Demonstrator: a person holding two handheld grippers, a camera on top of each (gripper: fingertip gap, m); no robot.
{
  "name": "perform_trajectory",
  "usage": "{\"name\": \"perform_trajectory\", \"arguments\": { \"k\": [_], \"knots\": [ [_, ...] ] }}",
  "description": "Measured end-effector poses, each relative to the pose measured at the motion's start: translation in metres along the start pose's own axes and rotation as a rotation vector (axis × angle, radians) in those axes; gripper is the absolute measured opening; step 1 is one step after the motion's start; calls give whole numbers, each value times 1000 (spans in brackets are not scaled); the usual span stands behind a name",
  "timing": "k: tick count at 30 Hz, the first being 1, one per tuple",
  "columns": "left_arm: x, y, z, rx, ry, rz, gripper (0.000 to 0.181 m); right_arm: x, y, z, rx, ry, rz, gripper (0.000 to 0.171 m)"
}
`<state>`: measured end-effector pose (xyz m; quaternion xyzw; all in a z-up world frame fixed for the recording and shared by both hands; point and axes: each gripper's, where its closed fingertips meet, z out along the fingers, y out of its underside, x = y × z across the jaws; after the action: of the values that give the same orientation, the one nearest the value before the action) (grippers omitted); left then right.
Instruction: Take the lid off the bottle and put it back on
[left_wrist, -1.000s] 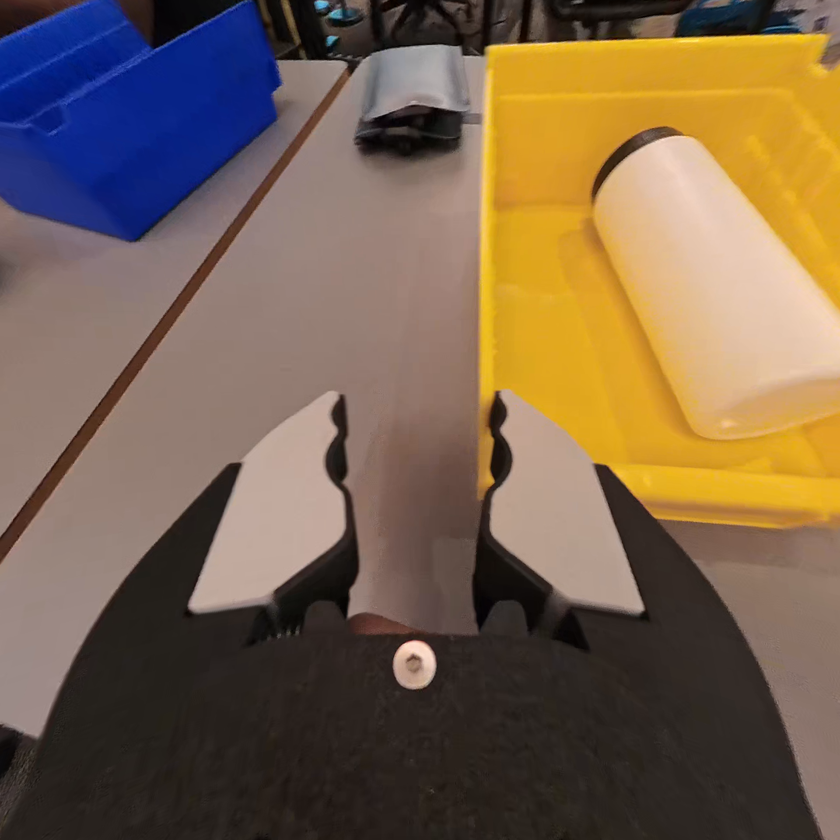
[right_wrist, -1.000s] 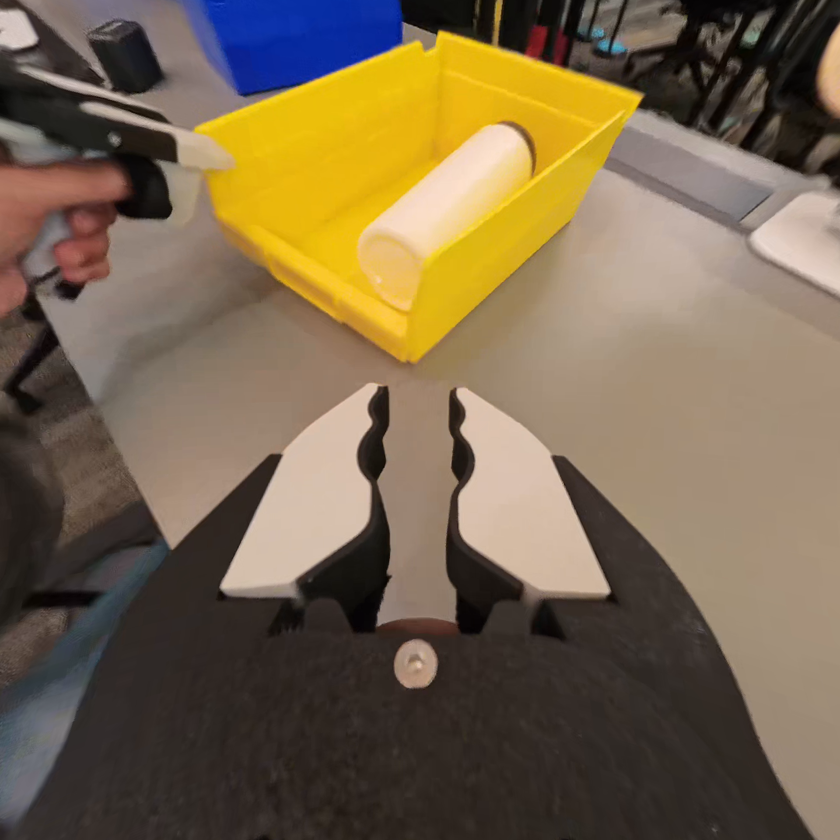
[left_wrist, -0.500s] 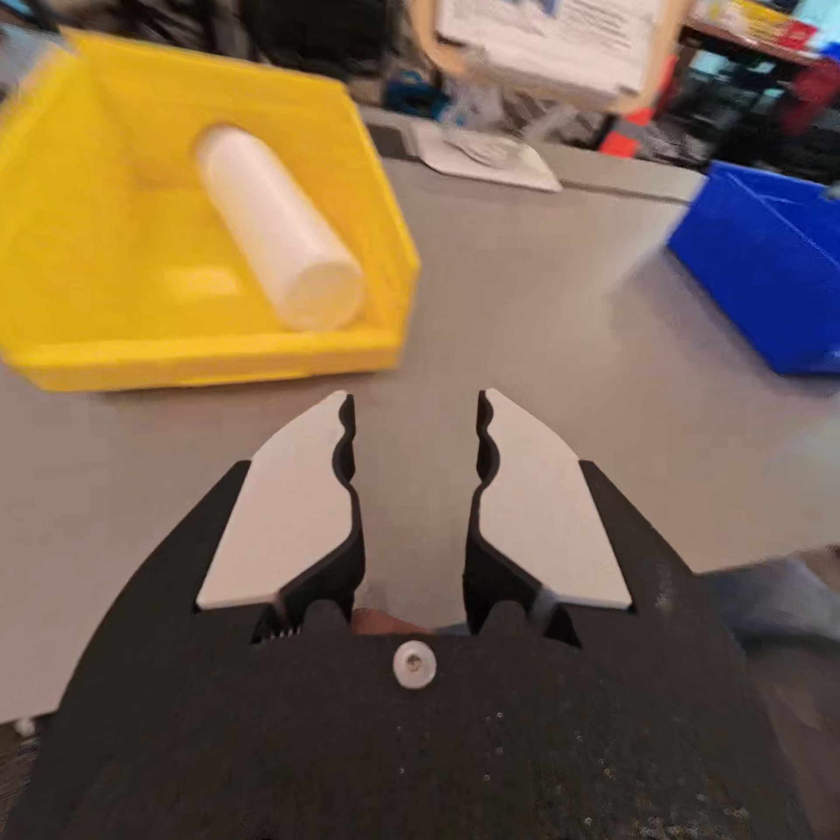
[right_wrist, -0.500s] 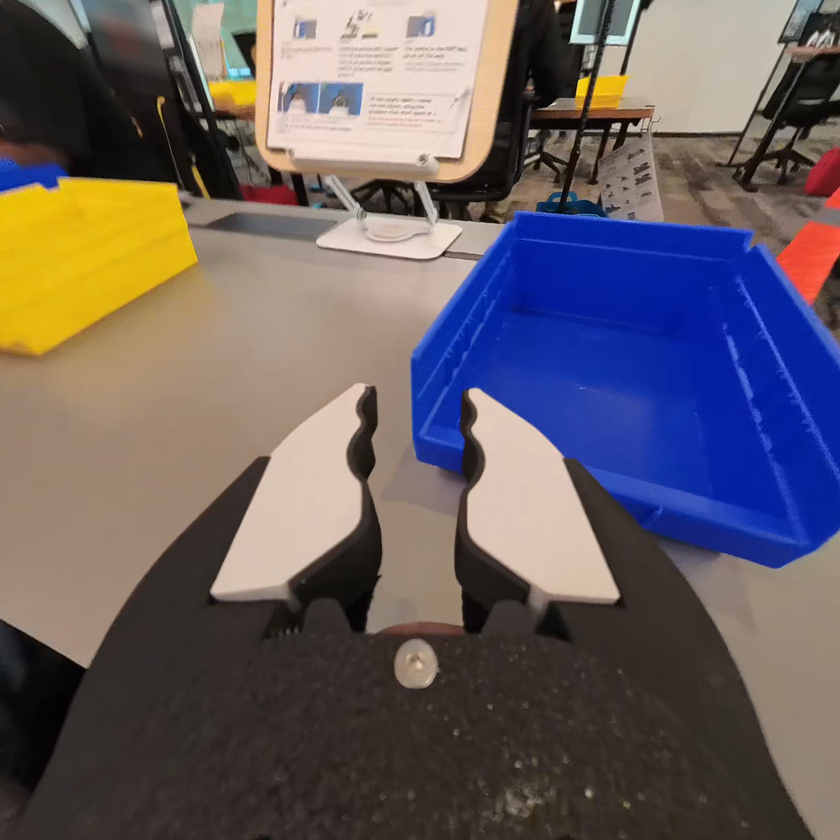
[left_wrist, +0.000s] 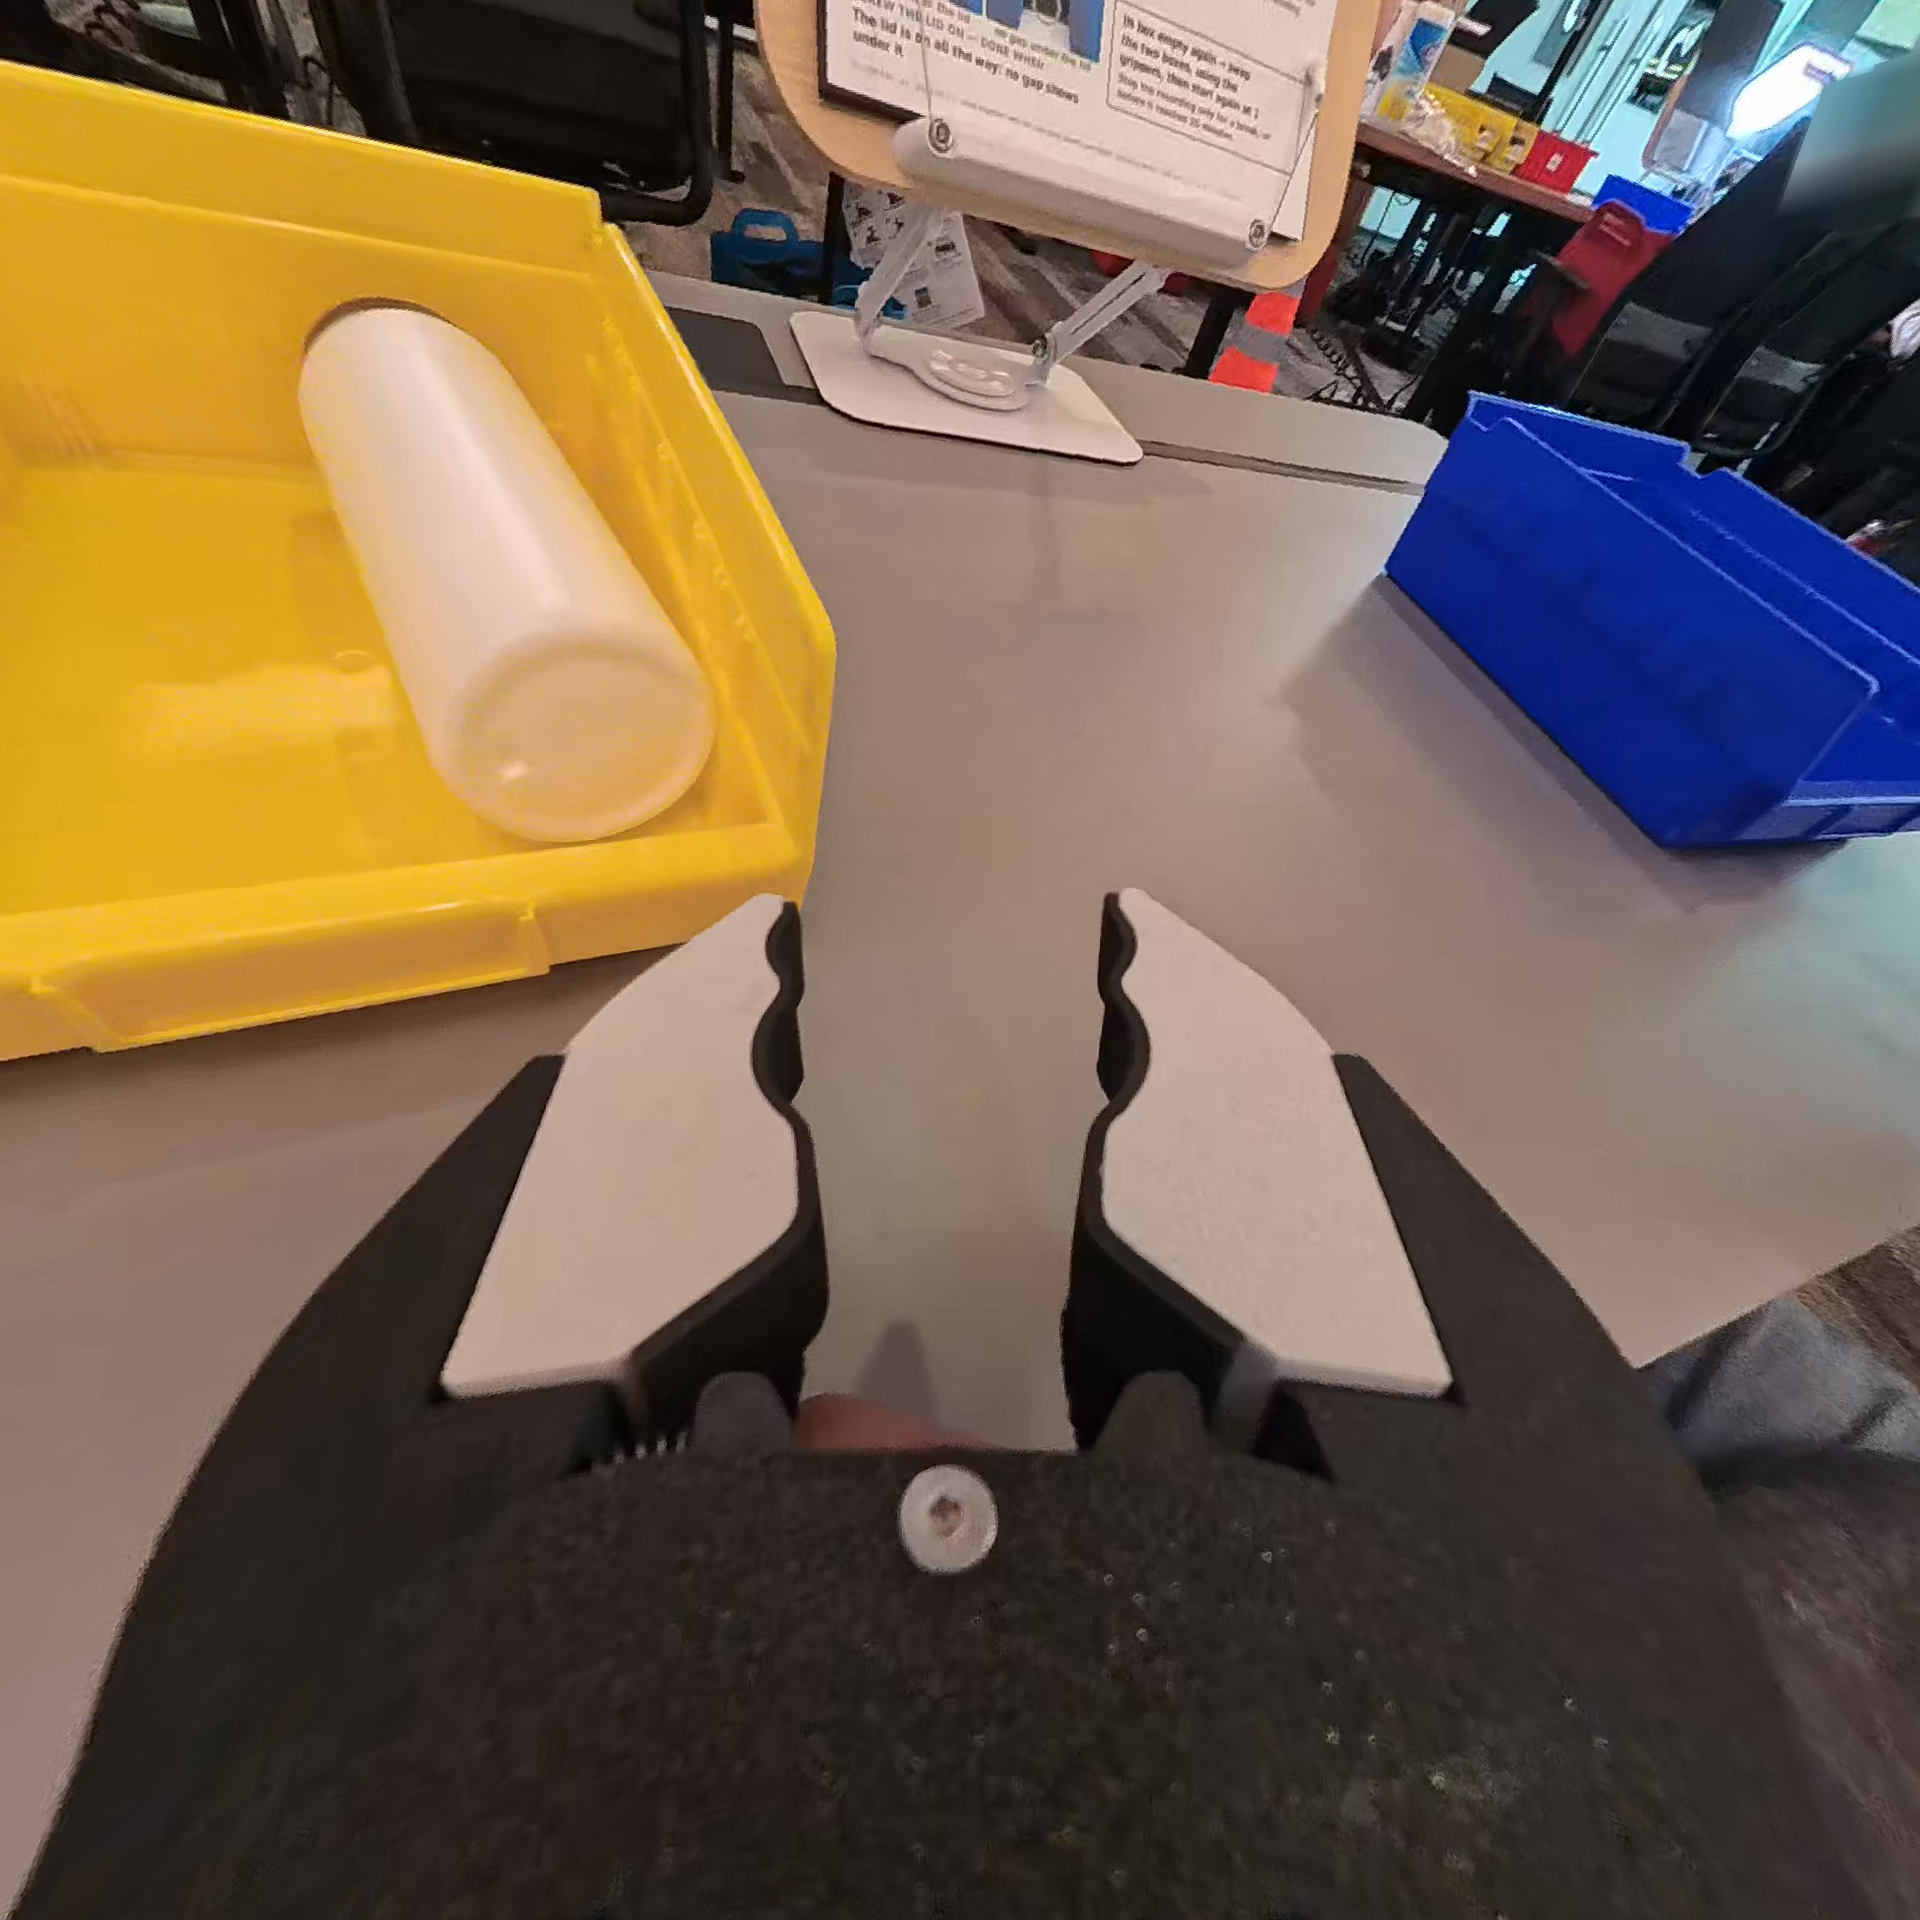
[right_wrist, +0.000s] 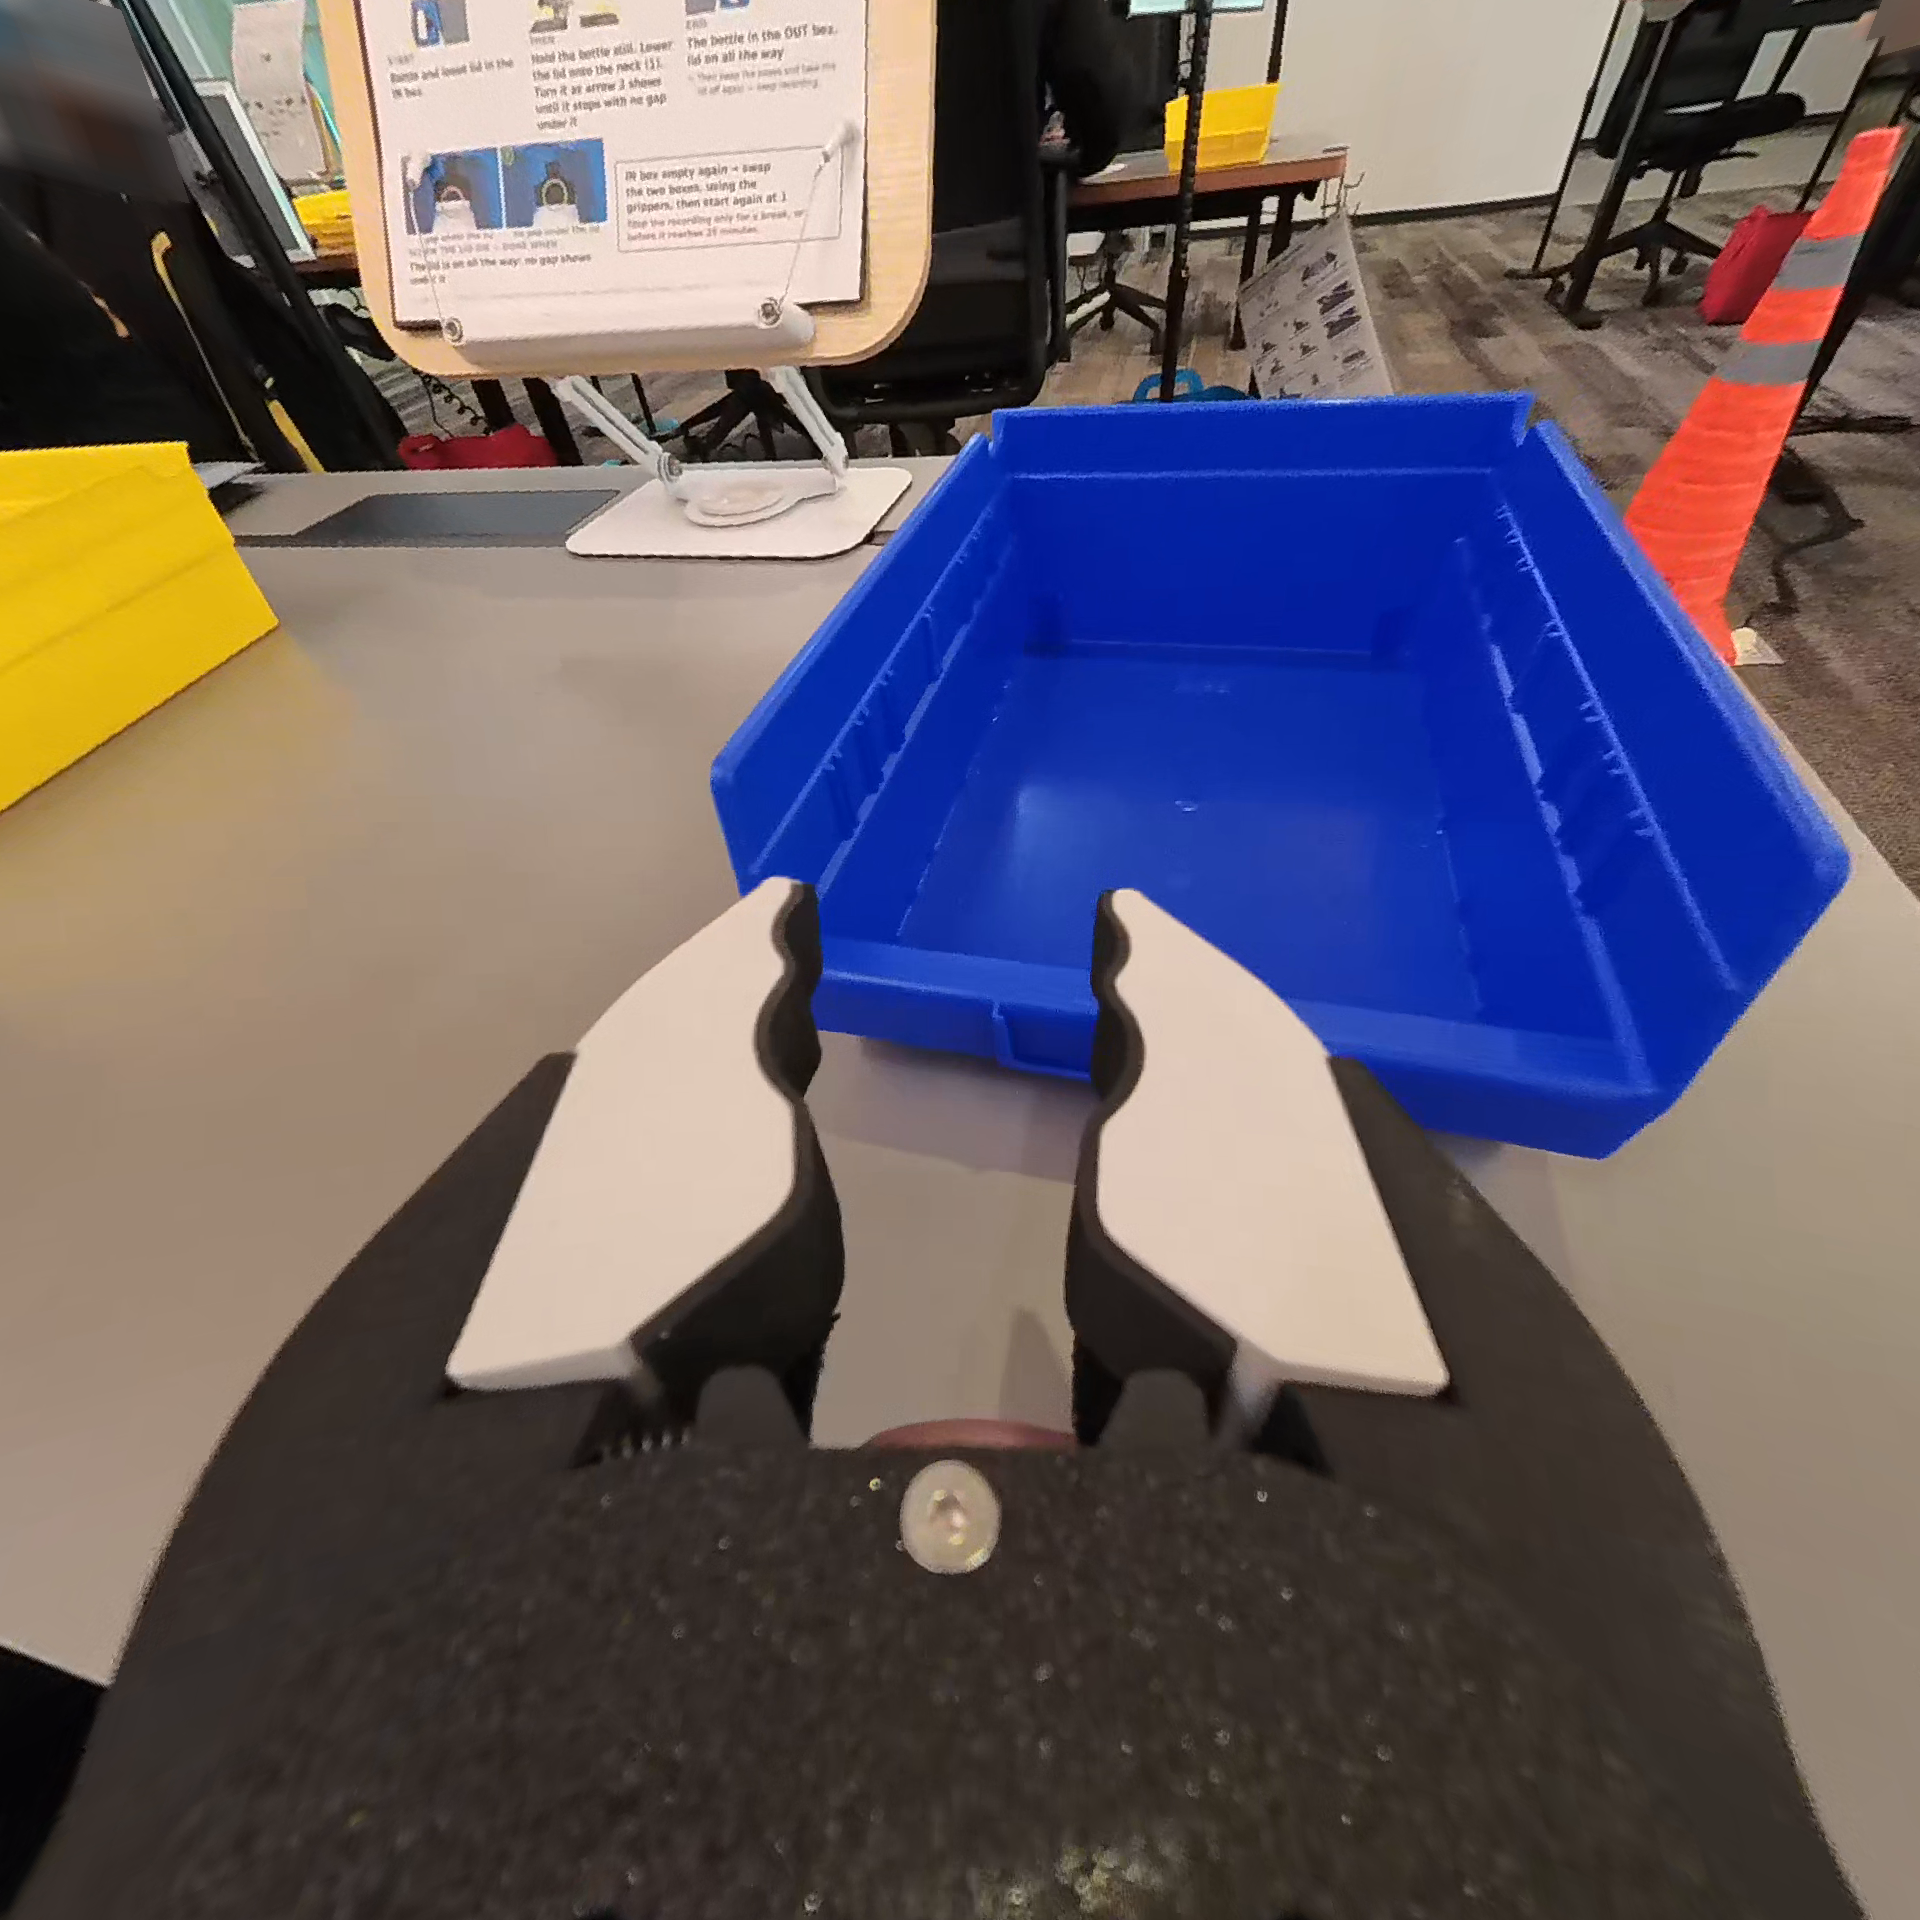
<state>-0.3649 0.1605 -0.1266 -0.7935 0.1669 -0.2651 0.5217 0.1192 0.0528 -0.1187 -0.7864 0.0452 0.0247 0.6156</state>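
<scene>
White bottle (left_wrist: 488, 561) lies on its side in yellow bin (left_wrist: 395, 935). Left gripper (left_wrist: 951, 914) & right gripper (right_wrist: 951, 914) both agape, empty, w/ blue bin (right_wrist: 1299, 1081) right of yellow bin.

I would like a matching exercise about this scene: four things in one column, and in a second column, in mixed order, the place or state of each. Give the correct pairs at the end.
Things
1. white bottle
2. blue bin
3. left gripper
4. sheet holder

Places or states
A. stands on a white base at the far edge of the table
B. lies on its side in the yellow bin
C. open, holding nothing, over the grey table
D. nothing inside, in front of the right gripper

Pairs: 1-B, 2-D, 3-C, 4-A
</scene>
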Motion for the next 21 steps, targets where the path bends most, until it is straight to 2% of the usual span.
{"name": "perform_trajectory", "arguments": {
  "k": [11, 17, 19, 21],
  "knots": [
    [12, -1, -5, 20, 31, 1, 58, -11, 7, 2, -21, -44, -8, 47],
    [27, 9, 2, -41, 47, 25, 69, -9, 4, -3, -5, -33, -24, 47],
    [31, -2, -3, -35, 74, -16, 68, -9, 6, -4, -11, -41, 2, 47],
    [25, -28, -6, -50, 98, -77, 72, -10, 6, -5, -4, -54, 30, 47]
  ]
}}
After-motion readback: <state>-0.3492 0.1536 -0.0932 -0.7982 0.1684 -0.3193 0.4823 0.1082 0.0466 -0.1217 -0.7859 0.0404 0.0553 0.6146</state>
